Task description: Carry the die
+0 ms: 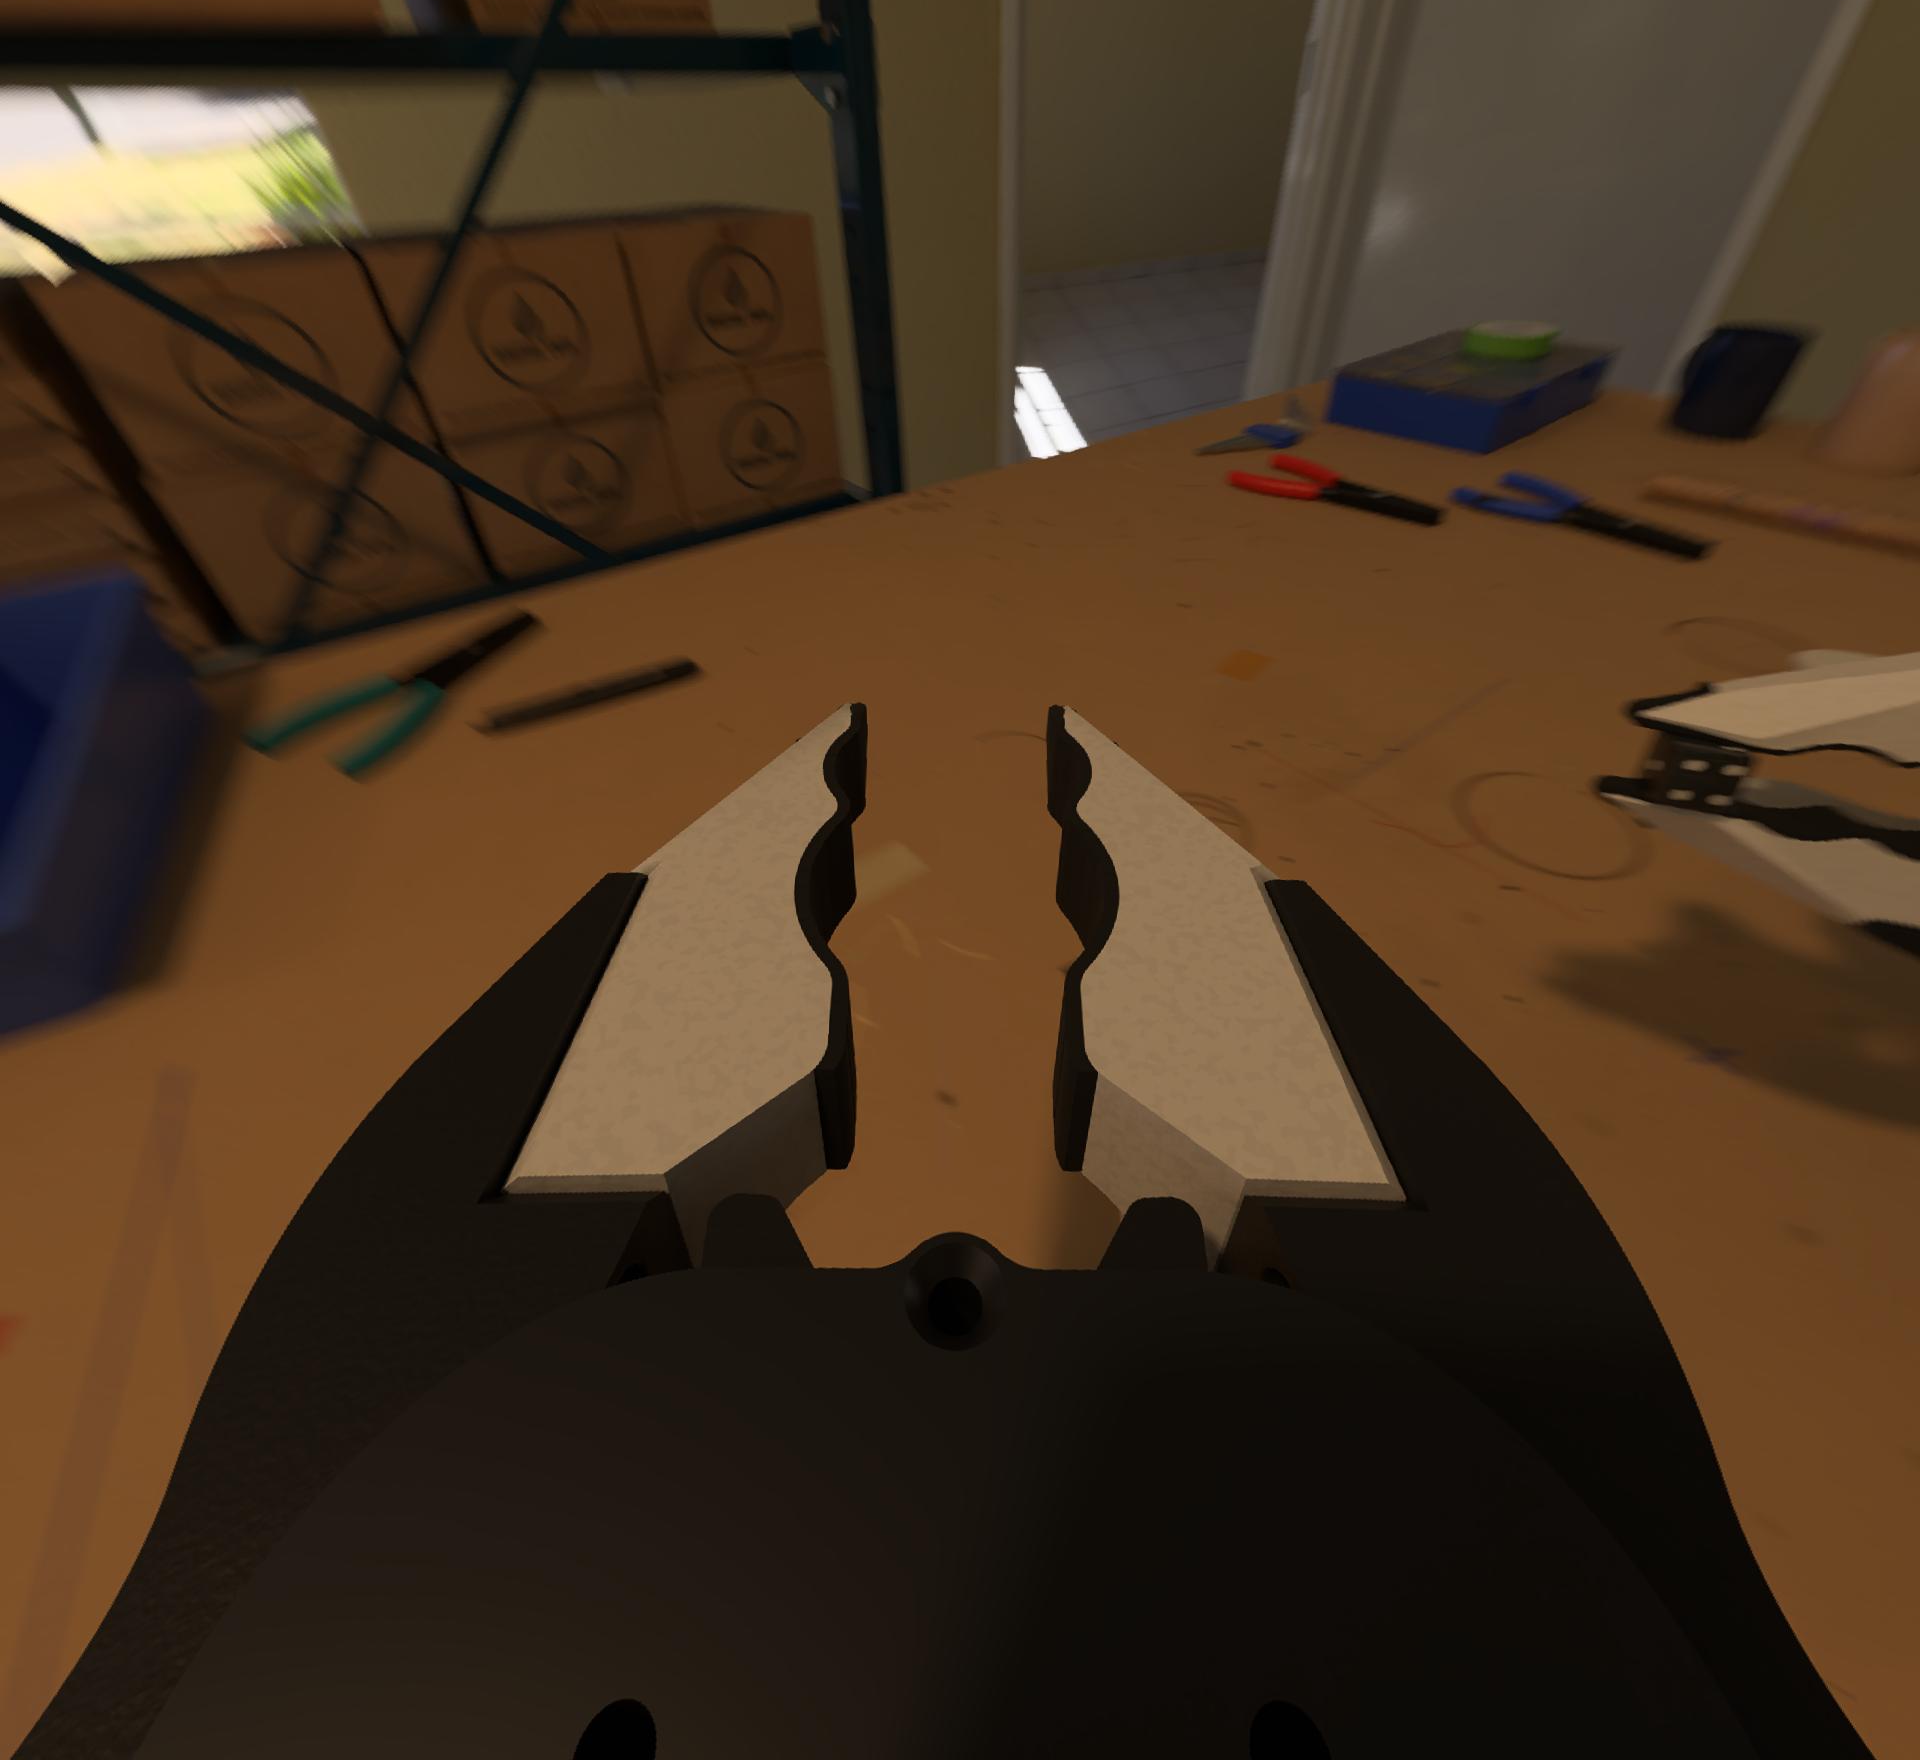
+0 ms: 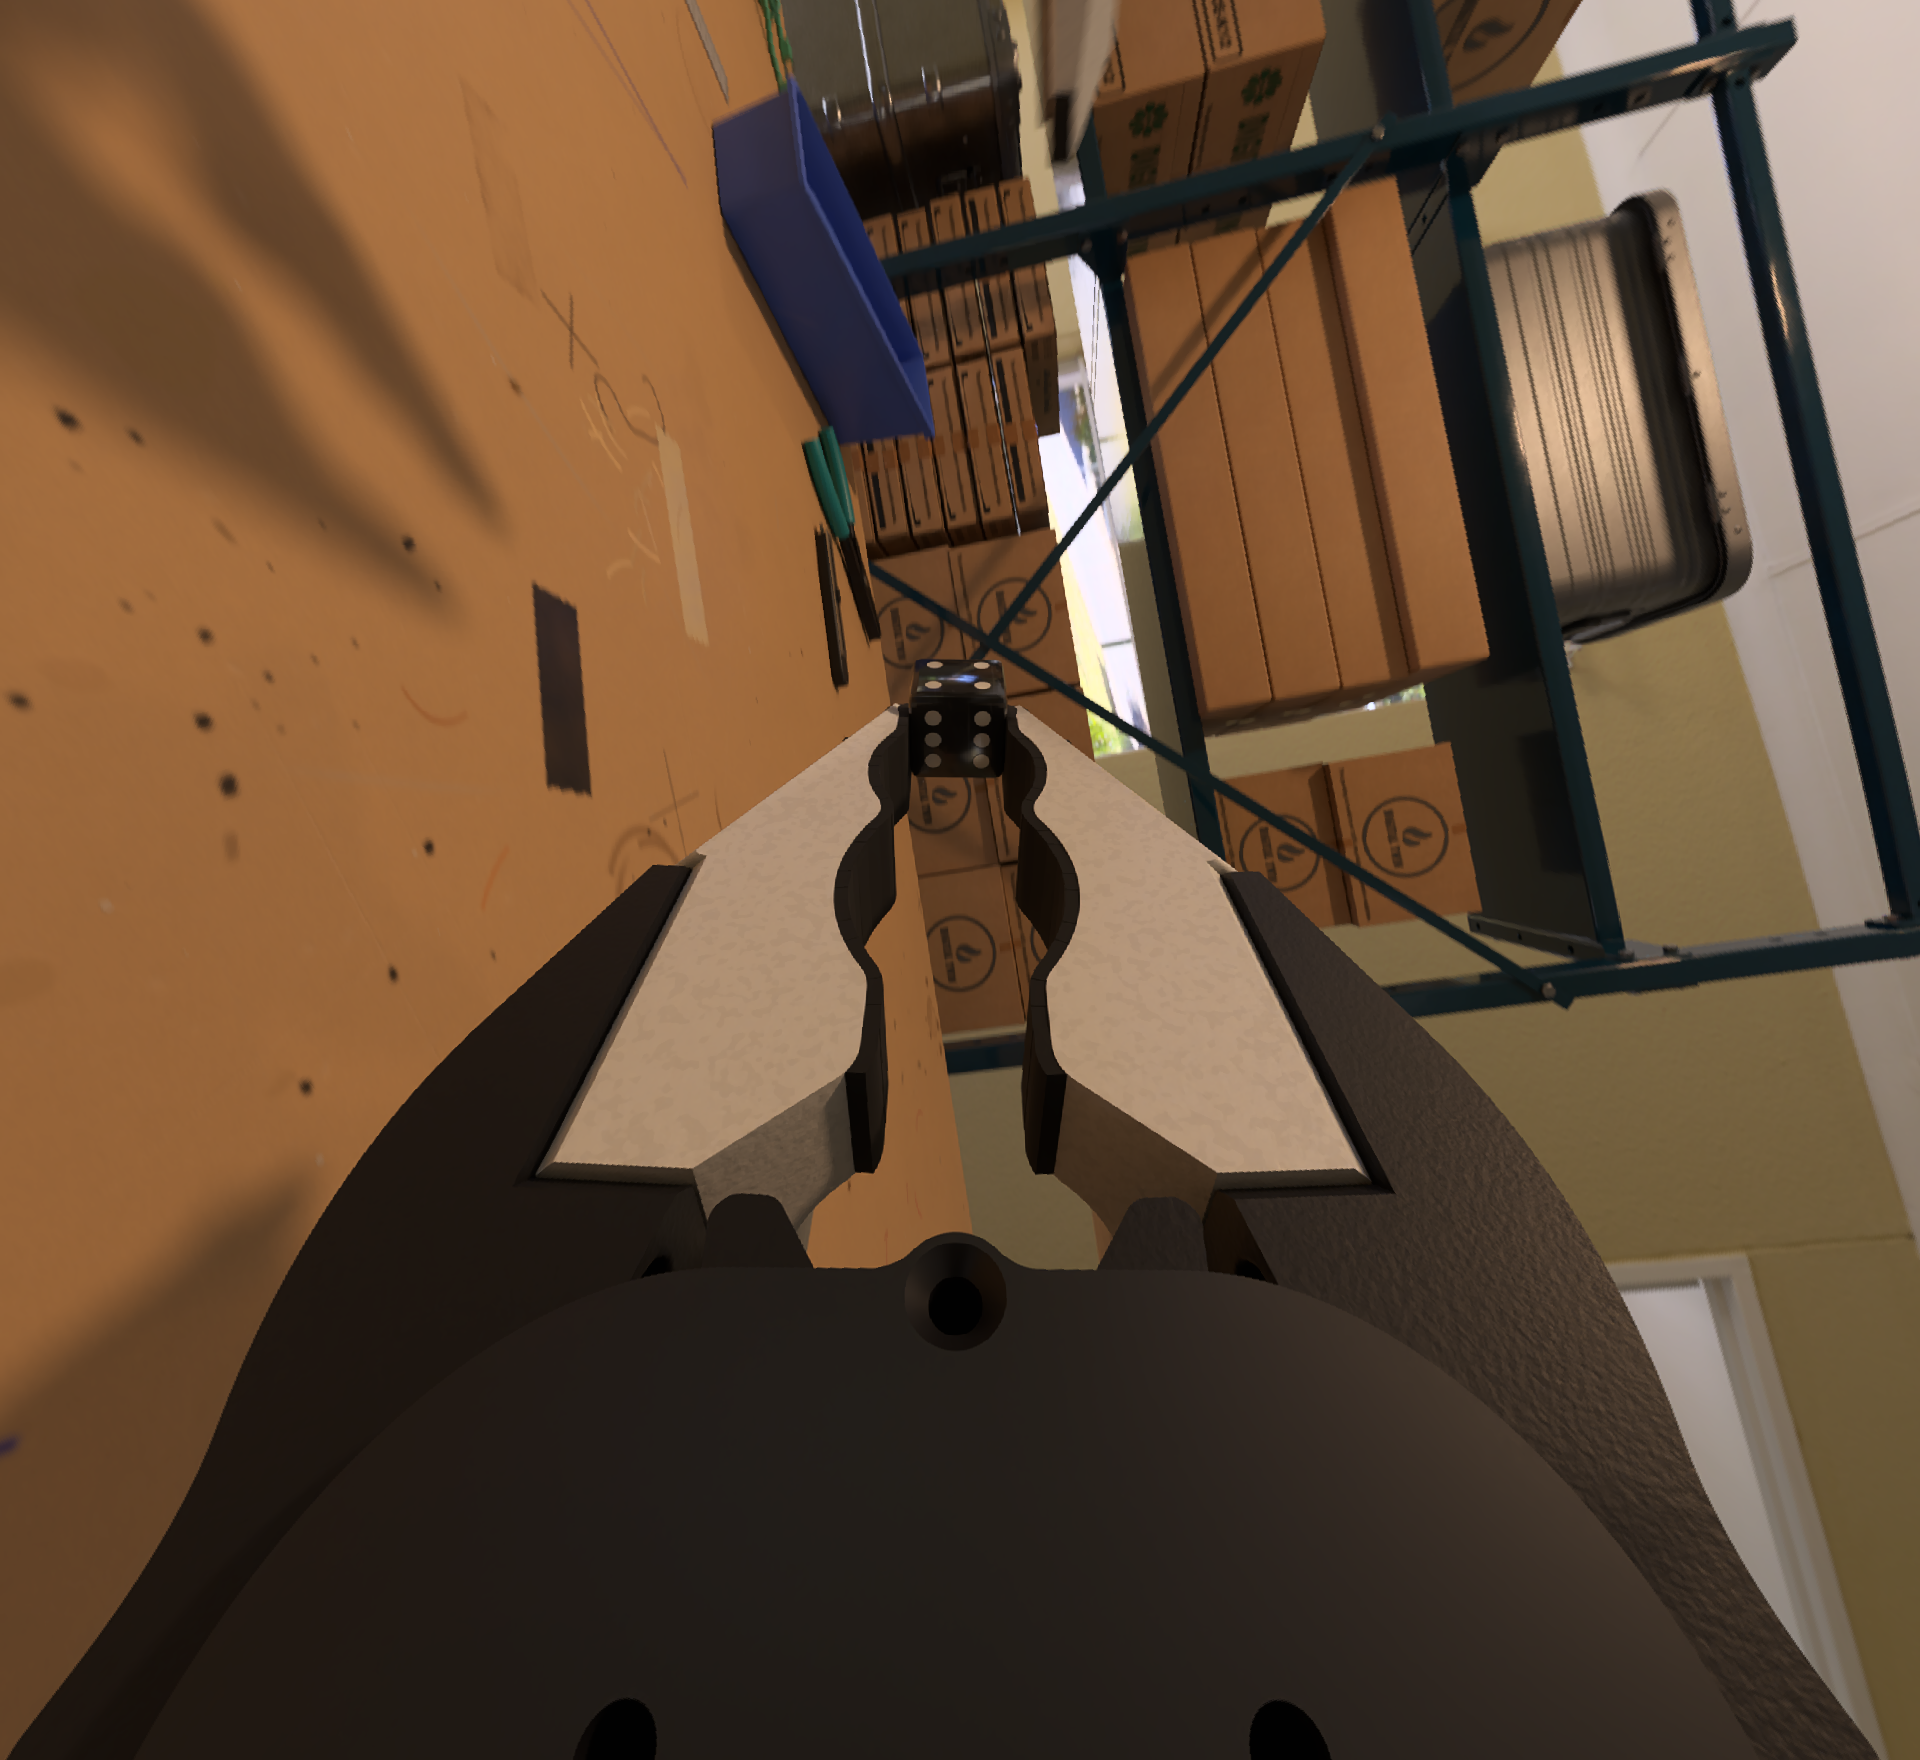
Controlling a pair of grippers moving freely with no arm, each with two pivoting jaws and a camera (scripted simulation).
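Note:
The die point(image 2: 956, 723) is black with white pips. My right gripper point(image 2: 956, 723) is shut on it at the fingertips and holds it in the air, rolled sideways beside the brown table point(image 2: 312, 567). The die also shows in the left wrist view point(image 1: 1704, 780) at the right edge, pinched between the right gripper's fingers point(image 1: 1766, 713) above the table. My left gripper point(image 1: 956, 723) is open and empty, hovering above the brown table point(image 1: 935, 588).
A blue bin point(image 1: 73, 796) sits at the table's left edge, also in the right wrist view point(image 2: 821, 266). Green pliers point(image 1: 353, 713), a black bar point(image 1: 592, 692), red pliers point(image 1: 1330, 486), blue pliers point(image 1: 1579, 515) and a blue case point(image 1: 1465, 391) lie around. Shelves with cardboard boxes point(image 1: 499, 380) stand behind.

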